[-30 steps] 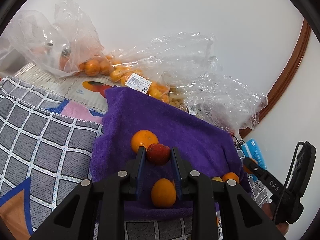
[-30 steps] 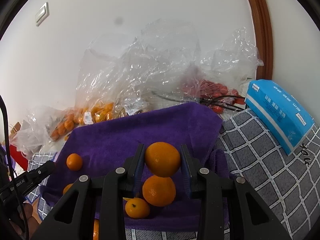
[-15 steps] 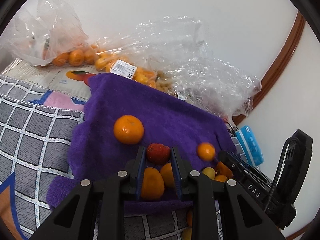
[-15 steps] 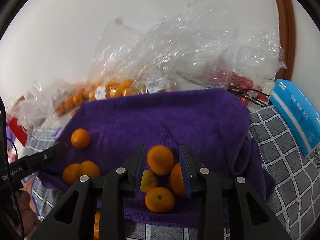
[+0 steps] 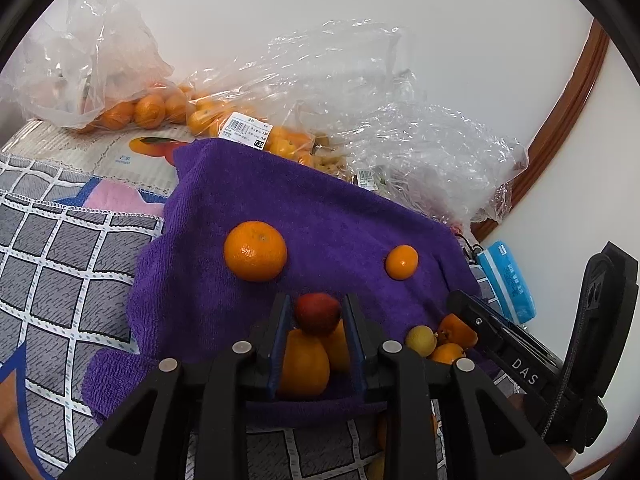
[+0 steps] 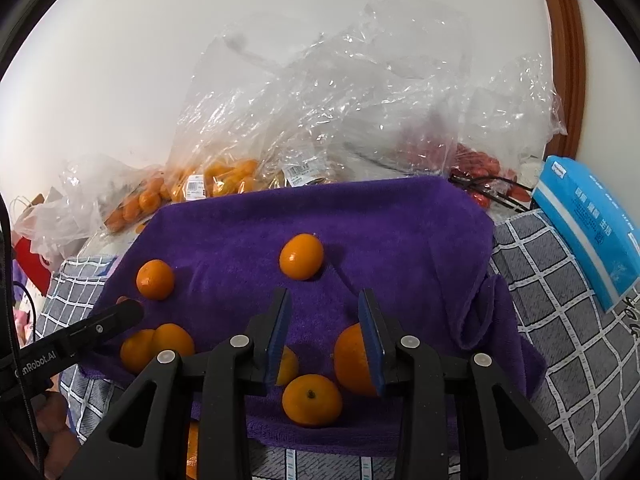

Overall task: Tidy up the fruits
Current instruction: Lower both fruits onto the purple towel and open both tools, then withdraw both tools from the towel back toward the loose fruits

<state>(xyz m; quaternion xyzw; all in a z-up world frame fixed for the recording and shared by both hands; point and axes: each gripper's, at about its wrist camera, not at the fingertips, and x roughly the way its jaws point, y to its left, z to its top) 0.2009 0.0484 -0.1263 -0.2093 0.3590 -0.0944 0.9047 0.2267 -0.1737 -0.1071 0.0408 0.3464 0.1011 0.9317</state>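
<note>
Left gripper is opening w/ a red fruit sitting between its pads, which are touching it on both sides. It's hovering over the purple towel, above two oranges lying together at the near edge. A big orange is lying further back to the left, a small one to the right (bags of fruit are piled behind). Right gripper is opening too, nothing between its pads; an orange is lying beside its right finger, another orange just ahead.
</note>
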